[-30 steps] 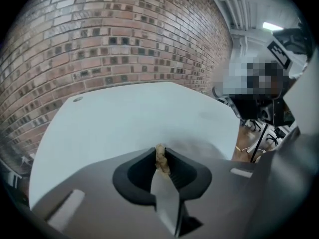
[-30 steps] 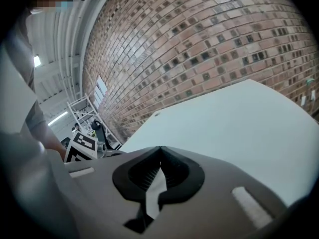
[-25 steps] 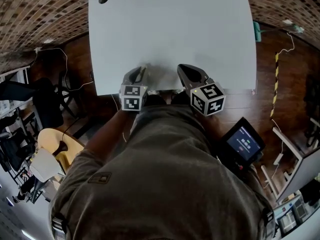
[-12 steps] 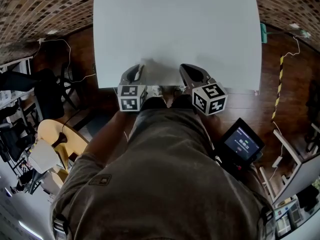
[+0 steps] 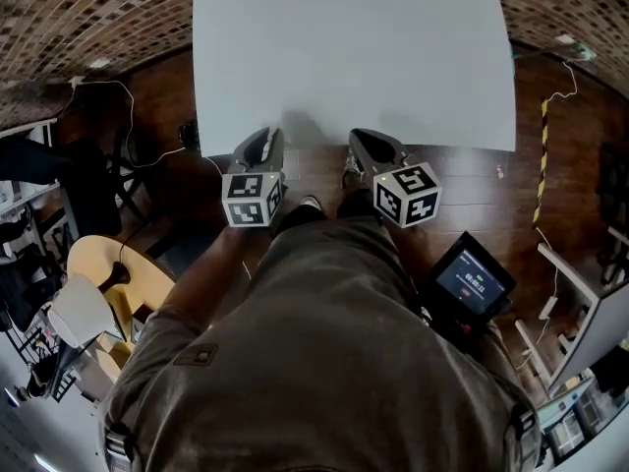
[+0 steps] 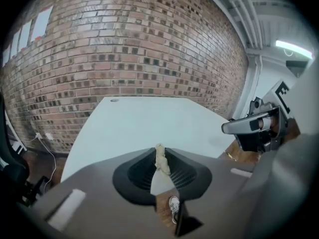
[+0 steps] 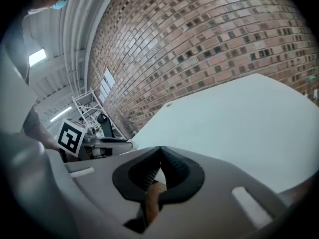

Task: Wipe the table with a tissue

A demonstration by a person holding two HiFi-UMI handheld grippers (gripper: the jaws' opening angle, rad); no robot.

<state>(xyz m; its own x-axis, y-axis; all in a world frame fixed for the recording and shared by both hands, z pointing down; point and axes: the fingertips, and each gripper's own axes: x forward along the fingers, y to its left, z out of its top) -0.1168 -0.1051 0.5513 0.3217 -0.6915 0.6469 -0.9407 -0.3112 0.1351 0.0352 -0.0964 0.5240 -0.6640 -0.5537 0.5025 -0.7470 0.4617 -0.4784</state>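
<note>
1. A brick wall [image 6: 124, 44] stands behind the white table [image 5: 354, 57], with wooden floor [image 5: 462, 180] below.
2. The left gripper [image 5: 261, 146] hangs at the table's near edge, jaws clenched on a small wad of tissue [image 6: 160, 159].
3. The right gripper [image 5: 370, 149] is just beside it, jaws clenched tip to tip, empty.

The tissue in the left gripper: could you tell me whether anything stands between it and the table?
Nothing visible does: the tissue is pinched in the left gripper at the table's near edge, with open tabletop ahead.
</note>
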